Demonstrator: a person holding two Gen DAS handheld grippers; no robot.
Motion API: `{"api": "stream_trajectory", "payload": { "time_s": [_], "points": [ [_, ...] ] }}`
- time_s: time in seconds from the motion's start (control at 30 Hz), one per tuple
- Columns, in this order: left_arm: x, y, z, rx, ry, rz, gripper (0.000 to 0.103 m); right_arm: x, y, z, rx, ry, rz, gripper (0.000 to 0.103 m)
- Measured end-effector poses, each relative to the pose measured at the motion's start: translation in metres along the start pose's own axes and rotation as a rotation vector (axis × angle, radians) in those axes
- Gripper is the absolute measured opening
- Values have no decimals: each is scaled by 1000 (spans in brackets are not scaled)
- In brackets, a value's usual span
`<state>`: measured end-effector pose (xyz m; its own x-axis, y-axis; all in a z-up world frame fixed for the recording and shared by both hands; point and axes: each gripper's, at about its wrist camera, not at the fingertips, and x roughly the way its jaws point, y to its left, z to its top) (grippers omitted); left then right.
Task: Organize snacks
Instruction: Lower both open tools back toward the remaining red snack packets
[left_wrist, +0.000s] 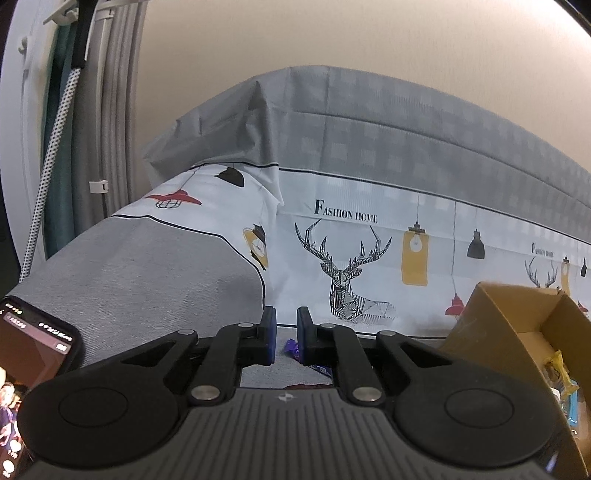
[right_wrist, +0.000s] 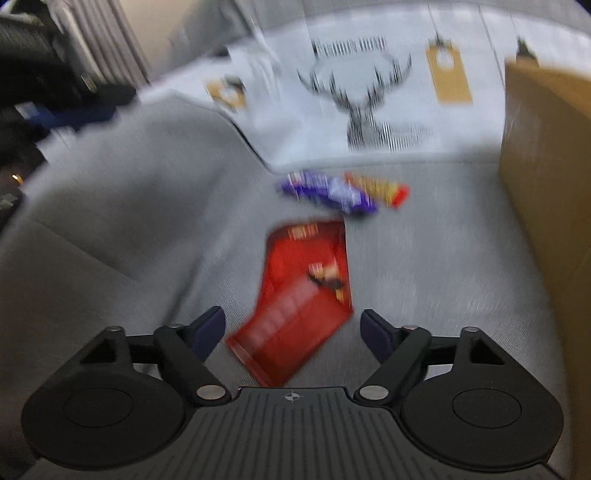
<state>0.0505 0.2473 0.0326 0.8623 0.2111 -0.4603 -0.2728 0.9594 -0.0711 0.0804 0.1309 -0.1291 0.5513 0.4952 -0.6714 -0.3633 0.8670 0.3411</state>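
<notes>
In the right wrist view a red snack packet (right_wrist: 299, 291) lies flat on the grey blanket. My right gripper (right_wrist: 293, 325) hangs open just above its near end, one finger on each side, and the pads do not touch it. Beyond it lie a purple wrapper (right_wrist: 328, 192) and an orange-and-red wrapper (right_wrist: 380, 188), which touch each other. An open cardboard box (right_wrist: 543, 166) stands on the right. In the left wrist view my left gripper (left_wrist: 286, 317) is shut with nothing held. A bit of the purple wrapper (left_wrist: 291, 349) shows below its fingers. The box (left_wrist: 517, 332) holds a yellow snack (left_wrist: 561, 373).
A phone (left_wrist: 33, 350) with its screen lit lies at the left edge of the blanket. A deer-print sheet (left_wrist: 347, 280) and a grey checked cover rise behind. Curtains (left_wrist: 110, 110) hang at the far left. The right wrist view is motion-blurred, with a dark blurred shape (right_wrist: 55, 74) in its upper left.
</notes>
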Motion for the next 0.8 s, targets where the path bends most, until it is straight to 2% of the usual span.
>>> {"api": "stream_trajectory", "payload": {
  "time_s": [0.1, 0.23, 0.27, 0.3, 0.47, 0.5, 0.53, 0.73, 0.8],
  "points": [
    [8, -3, 0, 14, 13, -1, 12, 12, 5, -4, -19, -2, -17, 90],
    [17, -6, -1, 28, 32, -6, 13, 19, 14, -6, -91, -9, -38, 90],
    [20, -6, -1, 31, 41, -5, 13, 19, 15, -7, -116, -19, -62, 79],
    [23, -6, -2, 33, 50, -6, 13, 18, 15, -8, -134, -31, -86, 64],
    [42, -10, -5, 36, 114, -8, 14, 8, 0, -4, -118, -47, -66, 31],
    [47, -10, -6, 29, 134, -14, 14, 5, -3, -3, -116, -53, -75, 9],
    [51, -10, -7, 22, 154, -14, 14, 3, -5, -3, -115, -57, -84, 0],
    [65, -5, -11, -70, 228, 8, 15, -14, -20, 0, -61, -80, -79, 0],
    [63, -3, -10, -100, 228, 11, 15, -12, -23, 2, -23, -61, -39, 8]
  ]
}}
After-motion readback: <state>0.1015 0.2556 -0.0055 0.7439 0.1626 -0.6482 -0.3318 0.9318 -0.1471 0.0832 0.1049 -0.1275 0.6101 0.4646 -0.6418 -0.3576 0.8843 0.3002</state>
